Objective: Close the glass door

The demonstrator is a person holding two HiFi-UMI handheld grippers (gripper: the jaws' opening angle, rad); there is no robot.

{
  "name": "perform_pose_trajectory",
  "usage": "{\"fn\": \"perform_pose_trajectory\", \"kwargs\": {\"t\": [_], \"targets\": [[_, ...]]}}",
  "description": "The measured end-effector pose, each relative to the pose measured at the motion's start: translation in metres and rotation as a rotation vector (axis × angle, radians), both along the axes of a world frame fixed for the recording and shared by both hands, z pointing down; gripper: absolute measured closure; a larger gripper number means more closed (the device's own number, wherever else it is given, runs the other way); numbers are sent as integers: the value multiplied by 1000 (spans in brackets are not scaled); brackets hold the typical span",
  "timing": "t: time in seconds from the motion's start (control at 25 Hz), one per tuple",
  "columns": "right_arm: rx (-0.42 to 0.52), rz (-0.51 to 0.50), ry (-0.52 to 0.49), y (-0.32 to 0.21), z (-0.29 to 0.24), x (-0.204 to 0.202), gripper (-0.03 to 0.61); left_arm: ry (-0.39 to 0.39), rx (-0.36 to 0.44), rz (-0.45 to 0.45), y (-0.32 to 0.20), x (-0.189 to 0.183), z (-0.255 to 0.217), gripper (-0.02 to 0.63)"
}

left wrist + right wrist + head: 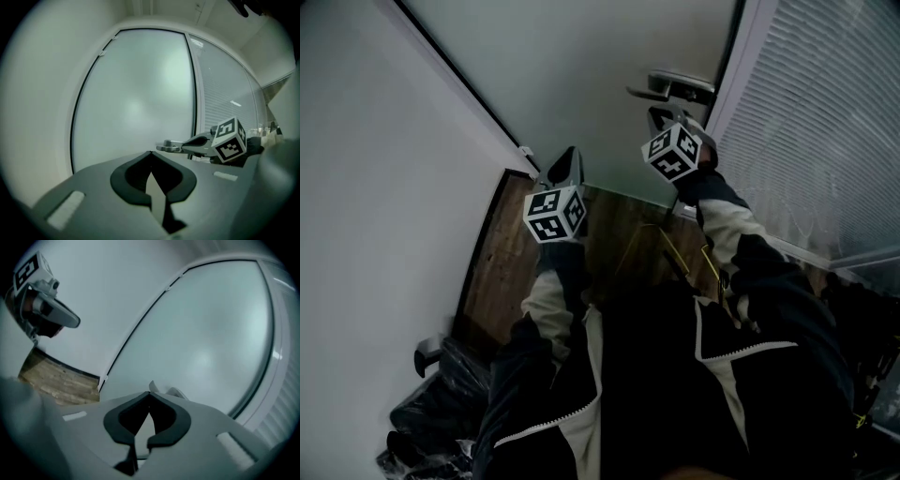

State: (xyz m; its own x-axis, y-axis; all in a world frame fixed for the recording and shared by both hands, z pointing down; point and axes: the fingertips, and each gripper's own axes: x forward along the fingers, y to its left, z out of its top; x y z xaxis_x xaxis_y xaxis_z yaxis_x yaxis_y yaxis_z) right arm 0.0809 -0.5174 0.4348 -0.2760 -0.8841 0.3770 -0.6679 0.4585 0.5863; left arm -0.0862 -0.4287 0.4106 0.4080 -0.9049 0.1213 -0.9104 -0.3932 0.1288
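The frosted glass door (581,66) stands ahead, with a dark edge strip on its left and a metal lever handle (680,86) near its right edge. My right gripper (662,114) is raised just below that handle, its marker cube (673,153) behind it. In the right gripper view its jaws are shut (151,393) with nothing between them, and a bit of the handle (177,392) shows just past the tips. The left gripper view shows the right gripper (185,145) at the handle (168,146). My left gripper (566,165) hangs lower left, apart from the door (136,98), jaws shut (150,154) and holding nothing.
A white wall (375,141) runs along the left. A glass panel with blinds (825,122) stands right of the door. Wooden floor (619,234) lies below. Black bags (441,394) sit at the lower left by the wall.
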Motion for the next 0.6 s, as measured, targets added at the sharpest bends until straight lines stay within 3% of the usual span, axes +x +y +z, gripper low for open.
{"fn": "perform_pose_trajectory", "kwargs": {"t": [0.2,0.32,0.4,0.6], "targets": [[-62,46,-376,46,-3,8,575,23,17,30,-9,28,-9,609],[-68,56,-540,63,-10,13,575,24,22,48,-9,44,-10,609],[-63,67,-594,68,-14,19,575,24,14,61,-9,53,-6,609],[-70,81,-582,72,-16,27,578,26,14,74,-8,68,-5,609]]}}
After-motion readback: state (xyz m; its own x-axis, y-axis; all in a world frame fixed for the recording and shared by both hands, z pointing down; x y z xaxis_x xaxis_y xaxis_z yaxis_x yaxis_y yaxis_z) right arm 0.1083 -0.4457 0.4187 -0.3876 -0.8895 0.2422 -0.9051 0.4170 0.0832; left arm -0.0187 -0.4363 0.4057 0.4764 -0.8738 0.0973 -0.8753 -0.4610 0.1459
